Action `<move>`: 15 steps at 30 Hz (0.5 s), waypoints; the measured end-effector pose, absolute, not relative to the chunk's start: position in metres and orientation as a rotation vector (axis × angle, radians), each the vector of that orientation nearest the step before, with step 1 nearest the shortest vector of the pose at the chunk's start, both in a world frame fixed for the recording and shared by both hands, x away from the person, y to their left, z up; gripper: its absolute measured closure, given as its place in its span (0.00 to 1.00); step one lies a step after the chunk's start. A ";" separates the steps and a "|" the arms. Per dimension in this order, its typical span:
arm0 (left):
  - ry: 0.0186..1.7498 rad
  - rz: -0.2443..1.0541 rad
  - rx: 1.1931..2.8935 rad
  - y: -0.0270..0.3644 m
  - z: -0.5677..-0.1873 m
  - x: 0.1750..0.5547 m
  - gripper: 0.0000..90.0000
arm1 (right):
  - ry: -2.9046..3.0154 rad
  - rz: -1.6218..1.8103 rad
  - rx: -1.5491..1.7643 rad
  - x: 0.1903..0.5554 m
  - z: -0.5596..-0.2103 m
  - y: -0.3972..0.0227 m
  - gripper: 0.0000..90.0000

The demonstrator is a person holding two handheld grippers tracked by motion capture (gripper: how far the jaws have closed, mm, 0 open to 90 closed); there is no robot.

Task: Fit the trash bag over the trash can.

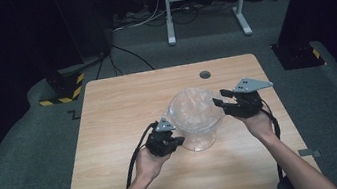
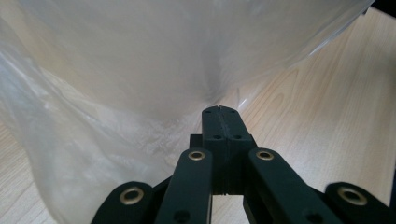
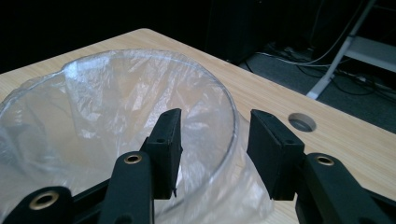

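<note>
High view: a clear tub (image 1: 196, 120) stands mid-counter (image 1: 117, 102), lined with a thin plastic bag (image 1: 192, 105); a person's two hands bracket it, one claw on each side.
Left claw (image 1: 176, 142): low against the tub's near-left side, tips at the base of the wall.
Left claw state: closed, jaws met; in the left gripper view the film (image 2: 140, 93) puckers to a point right at the left claw tips (image 2: 219, 112), so it appears to pinch a fold of bag hanging outside the tub.
Why so held: a pinch low on the skirt probably serves to tug the bag down and snug it over the rim.
Right claw (image 1: 219, 102): higher, at the tub's far-right rim, level with the top edge.
Right claw state: open, about half spread; in the right gripper view its jaws straddle the rim (image 3: 232, 126), one inside the bag (image 3: 116, 102), one outside, pads not pressing.
Why so placed: straddling the rim sets it up to clamp film and wall together, steadying that side while the left pulls.
Tub's place: between both claws, just ahead of the left, just left of the right.
Counter hole (image 3: 302, 122): beyond the right claw, well apart from the tub.
Risk: thin film may tear or slip off the rim.
</note>
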State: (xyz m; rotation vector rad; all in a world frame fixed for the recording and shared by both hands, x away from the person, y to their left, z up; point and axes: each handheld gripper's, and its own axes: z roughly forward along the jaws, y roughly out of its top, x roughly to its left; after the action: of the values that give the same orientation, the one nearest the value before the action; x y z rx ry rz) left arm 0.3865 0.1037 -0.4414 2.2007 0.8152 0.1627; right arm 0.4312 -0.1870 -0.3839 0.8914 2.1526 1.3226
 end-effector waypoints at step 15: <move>0.697 0.196 2.186 0.082 -0.438 0.378 0.87 | 2.087 1.338 0.934 0.418 -0.379 -0.208 0.60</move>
State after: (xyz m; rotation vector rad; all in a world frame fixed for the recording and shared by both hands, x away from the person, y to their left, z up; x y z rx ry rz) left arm 0.3782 0.0822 -0.4379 2.1860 0.6971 0.1963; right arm 0.4177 -0.2080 -0.3790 0.9338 2.0874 1.3380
